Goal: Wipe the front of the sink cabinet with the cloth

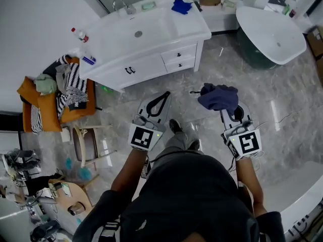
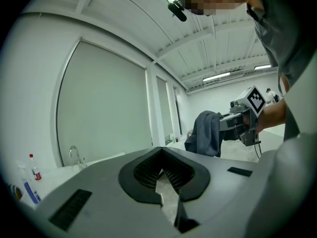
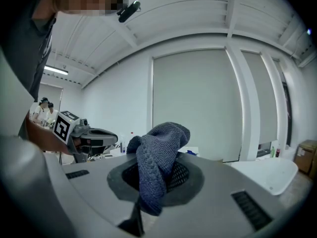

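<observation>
The white sink cabinet (image 1: 151, 64) stands at the far side of the floor, its doors and drawers facing me. A dark blue knitted cloth (image 1: 219, 96) is bunched in my right gripper (image 1: 224, 105), which is shut on it and held in the air well short of the cabinet. In the right gripper view the cloth (image 3: 159, 158) bulges up out of the jaws and hides their tips. My left gripper (image 1: 165, 95) is held level beside it, shut with nothing between its fingers; in its own view the tips (image 2: 161, 151) meet and the cloth (image 2: 205, 133) hangs to the right.
A second blue cloth (image 1: 181, 6) lies on the countertop by the basin. A white bathtub (image 1: 272, 34) stands at the right. At the left are an orange chair (image 1: 48, 110) piled with clothes, a small stool (image 1: 86, 145) and bottles (image 1: 79, 35). Marble floor lies between me and the cabinet.
</observation>
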`<state>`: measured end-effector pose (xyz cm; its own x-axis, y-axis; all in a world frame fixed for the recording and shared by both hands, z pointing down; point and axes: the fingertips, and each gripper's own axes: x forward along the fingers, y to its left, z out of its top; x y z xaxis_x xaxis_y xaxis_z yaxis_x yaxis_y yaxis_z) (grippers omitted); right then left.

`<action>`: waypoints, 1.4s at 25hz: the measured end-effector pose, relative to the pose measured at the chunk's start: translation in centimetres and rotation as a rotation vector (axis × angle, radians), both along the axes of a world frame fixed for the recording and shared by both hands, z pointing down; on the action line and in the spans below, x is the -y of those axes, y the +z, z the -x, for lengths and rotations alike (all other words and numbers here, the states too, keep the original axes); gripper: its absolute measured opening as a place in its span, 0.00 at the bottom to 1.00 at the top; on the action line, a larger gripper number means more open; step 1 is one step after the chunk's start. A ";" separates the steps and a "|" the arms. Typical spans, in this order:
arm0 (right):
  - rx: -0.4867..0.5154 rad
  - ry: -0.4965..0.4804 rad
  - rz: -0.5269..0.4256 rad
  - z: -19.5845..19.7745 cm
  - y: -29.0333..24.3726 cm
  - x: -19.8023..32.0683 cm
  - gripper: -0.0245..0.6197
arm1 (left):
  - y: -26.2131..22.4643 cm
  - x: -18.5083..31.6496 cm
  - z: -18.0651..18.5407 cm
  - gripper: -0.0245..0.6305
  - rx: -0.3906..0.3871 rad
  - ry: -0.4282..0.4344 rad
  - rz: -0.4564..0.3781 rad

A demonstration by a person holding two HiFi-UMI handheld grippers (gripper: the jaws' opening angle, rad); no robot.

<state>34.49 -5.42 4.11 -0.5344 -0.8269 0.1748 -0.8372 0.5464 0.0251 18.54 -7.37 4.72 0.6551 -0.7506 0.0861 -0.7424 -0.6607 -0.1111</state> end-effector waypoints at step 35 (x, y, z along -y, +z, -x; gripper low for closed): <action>-0.206 -0.159 0.471 8.2 30.5 36.4 0.10 | 13.2 19.6 11.0 0.04 -0.155 -0.445 0.137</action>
<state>26.34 -41.77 34.61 -0.5625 -0.5451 0.6217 -0.7466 0.6579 -0.0987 7.53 -26.94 17.88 0.2866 -0.9491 0.1305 -0.9569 -0.2768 0.0884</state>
